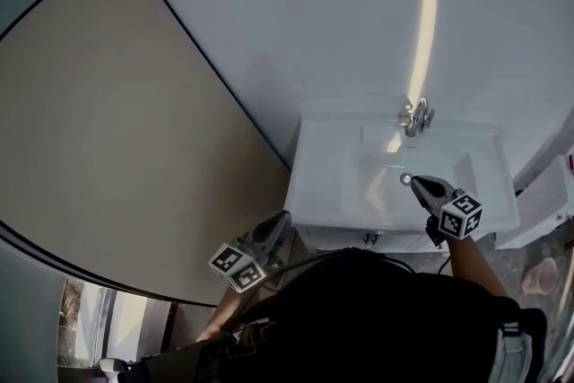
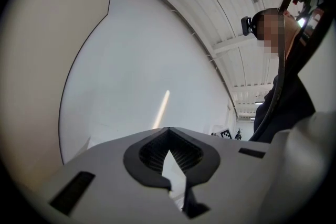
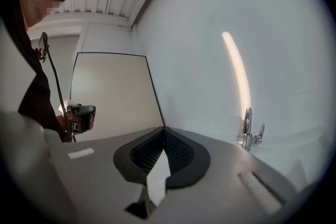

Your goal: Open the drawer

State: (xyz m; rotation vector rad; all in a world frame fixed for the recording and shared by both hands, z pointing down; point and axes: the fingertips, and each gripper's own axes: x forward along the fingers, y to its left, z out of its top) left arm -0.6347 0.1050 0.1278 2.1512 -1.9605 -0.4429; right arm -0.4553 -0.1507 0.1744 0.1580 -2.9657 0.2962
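Observation:
A white vanity with a sink basin (image 1: 323, 166) stands against the wall. Its drawer front (image 1: 395, 240) shows as a narrow strip under the counter's near edge, with a small dark handle (image 1: 369, 239); the person's head hides whatever is lower down. My right gripper (image 1: 409, 179) hovers over the basin, pointing at the wall, jaws shut and holding nothing (image 3: 164, 131). My left gripper (image 1: 285, 216) is just left of the vanity's near corner, apart from it. Its jaws meet at the tips and hold nothing (image 2: 168, 131).
A chrome faucet (image 1: 415, 117) (image 3: 248, 131) rises at the back of the sink. A large beige panel (image 1: 117, 130) covers the wall on the left. At the right stand a white object (image 1: 547, 202) and a pinkish cup (image 1: 541, 275) on the floor.

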